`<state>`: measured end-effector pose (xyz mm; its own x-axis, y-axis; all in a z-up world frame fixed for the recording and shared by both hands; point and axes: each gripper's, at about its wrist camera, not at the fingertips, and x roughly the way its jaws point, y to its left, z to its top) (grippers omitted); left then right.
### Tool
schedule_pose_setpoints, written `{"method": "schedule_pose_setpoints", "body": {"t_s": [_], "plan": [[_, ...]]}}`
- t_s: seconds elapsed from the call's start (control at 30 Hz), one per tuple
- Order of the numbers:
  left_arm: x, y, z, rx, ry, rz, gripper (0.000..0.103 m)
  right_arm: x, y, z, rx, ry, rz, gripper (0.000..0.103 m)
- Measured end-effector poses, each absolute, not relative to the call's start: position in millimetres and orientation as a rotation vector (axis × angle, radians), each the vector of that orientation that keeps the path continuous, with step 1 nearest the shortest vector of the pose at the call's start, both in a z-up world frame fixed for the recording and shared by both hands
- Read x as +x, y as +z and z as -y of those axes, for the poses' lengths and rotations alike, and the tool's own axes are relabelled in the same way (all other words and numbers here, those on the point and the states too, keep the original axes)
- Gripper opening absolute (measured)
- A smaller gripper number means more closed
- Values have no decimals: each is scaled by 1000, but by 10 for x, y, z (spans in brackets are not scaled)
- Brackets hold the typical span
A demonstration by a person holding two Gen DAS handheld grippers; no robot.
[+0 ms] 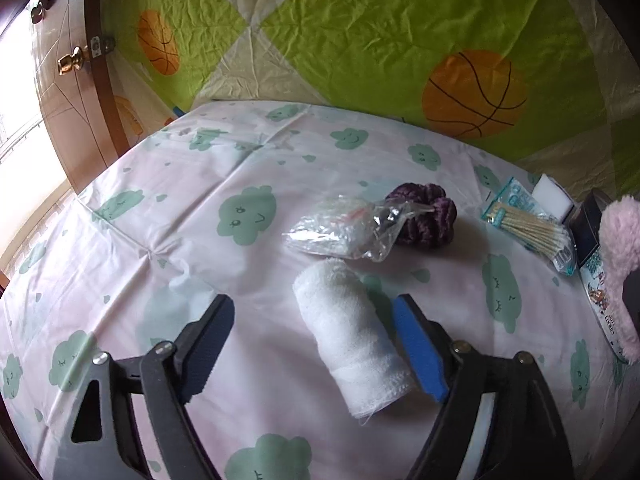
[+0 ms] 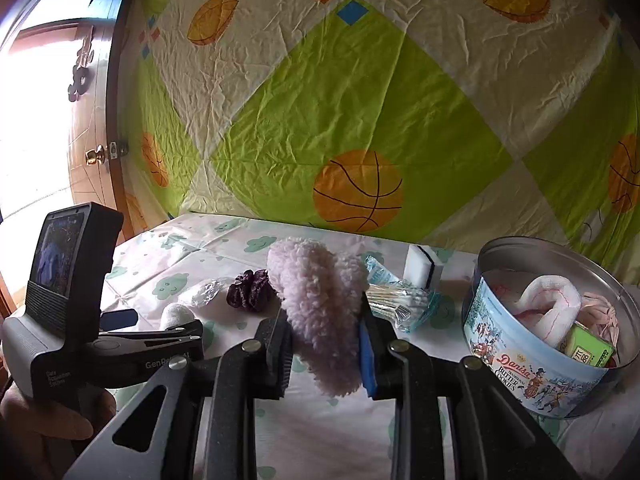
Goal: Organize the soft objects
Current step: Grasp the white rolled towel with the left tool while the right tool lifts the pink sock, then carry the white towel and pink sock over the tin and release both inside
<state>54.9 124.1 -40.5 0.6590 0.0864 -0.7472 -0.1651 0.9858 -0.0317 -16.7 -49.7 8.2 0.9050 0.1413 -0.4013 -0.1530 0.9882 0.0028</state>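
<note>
Towel (image 1: 352, 332) — one roll; scrunchie (image 1: 426, 214) — one.

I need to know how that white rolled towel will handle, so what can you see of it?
The white rolled towel looks like soft terry cloth, rolled into a loose cylinder with a frayed near end. It lies flat on the cloud-print sheet, angled between the open fingers of the left claw; the blue pad looks close to it, but contact is unclear. Its far end lies beside the clear plastic bag.
</note>
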Motion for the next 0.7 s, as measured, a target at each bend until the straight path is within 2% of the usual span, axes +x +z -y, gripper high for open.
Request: {"method": "schedule_pose_setpoints", "body": {"t_s": [0.07, 0.1, 0.13, 0.2, 0.33, 0.53, 0.7], "plan": [[576, -469, -1326, -160, 111, -870, 73, -162, 73, 513, -15, 150, -420, 29], [563, -468, -1363, -184, 99, -865, 64, -162, 65, 527, -5, 151, -426, 29], [543, -462, -1377, -198, 90, -856, 49, -155, 65, 543, 9, 153, -432, 29], [522, -455, -1363, -223, 5, -847, 33, -148, 65, 571, 34, 156, -438, 29], [468, -420, -1375, -256, -32, -810, 31, -171, 92, 622, 55, 150, -419, 29], [213, -178, -1412, -277, -33, -632, 31, -245, 184, 726, 69, 152, -364, 29], [147, -62, -1356, -291, -38, -563, 31, -293, 219, 886, 51, 132, -335, 29]]}}
